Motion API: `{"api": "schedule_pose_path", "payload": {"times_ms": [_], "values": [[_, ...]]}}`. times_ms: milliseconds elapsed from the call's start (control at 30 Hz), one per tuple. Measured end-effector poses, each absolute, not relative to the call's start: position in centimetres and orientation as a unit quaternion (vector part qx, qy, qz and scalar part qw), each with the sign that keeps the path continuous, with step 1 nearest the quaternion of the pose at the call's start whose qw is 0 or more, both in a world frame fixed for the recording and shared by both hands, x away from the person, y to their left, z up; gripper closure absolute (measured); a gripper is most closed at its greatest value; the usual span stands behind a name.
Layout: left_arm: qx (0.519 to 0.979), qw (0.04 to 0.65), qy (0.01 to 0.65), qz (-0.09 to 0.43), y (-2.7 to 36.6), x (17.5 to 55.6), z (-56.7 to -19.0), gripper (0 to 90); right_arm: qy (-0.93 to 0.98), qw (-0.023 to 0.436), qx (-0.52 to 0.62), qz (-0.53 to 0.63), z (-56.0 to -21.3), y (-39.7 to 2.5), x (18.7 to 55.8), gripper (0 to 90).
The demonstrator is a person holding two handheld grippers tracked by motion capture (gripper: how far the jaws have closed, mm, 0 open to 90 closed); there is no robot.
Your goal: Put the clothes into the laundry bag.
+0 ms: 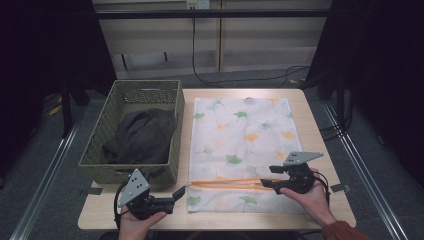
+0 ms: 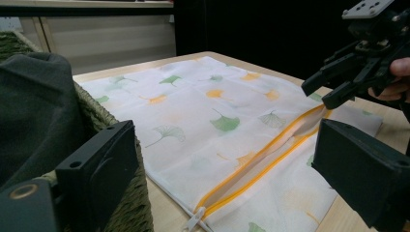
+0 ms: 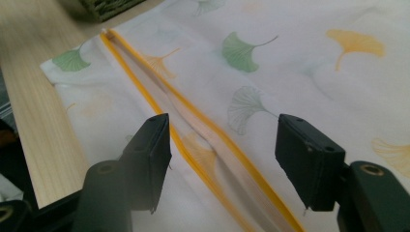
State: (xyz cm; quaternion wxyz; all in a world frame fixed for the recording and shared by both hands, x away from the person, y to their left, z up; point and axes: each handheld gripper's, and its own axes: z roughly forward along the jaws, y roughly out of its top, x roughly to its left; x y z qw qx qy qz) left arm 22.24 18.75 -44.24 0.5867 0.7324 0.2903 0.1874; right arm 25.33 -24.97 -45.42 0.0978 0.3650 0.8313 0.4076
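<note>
A white mesh laundry bag (image 1: 240, 145) printed with green and orange ginkgo leaves lies flat on the wooden table (image 1: 310, 120). Its orange zipper (image 1: 230, 184) runs across near the front edge and stands unzipped. My right gripper (image 1: 267, 184) hovers open over the zipper's right end; in the right gripper view the zipper (image 3: 193, 145) passes between its jaws. My left gripper (image 1: 179, 193) is open at the bag's front left corner, near the zipper pull (image 2: 194, 220). A dark garment (image 1: 142, 136) lies in a green woven basket (image 1: 120, 172) left of the bag.
The basket takes up the table's left side. In the left gripper view the dark garment (image 2: 34, 111) bulges over the basket's rim (image 2: 128, 212) close beside my left jaw. Cables run on the floor behind the table.
</note>
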Motion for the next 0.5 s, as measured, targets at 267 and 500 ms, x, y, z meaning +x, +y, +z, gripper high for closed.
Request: {"api": "schedule_pose_path", "payload": {"times_ms": [267, 500], "values": [[0.734, 0.585, 0.291, 0.184, 18.7, 22.2, -44.2, 8.5, 0.868, 0.068, 0.34, 0.356, -46.2, -22.5, 28.7, 38.6], [0.744, 0.576, 0.283, 0.189, 18.9, 22.2, -44.2, 8.5, 0.891, 0.066, 0.319, 0.318, -47.2, -21.8, 29.6, 44.2]]}}
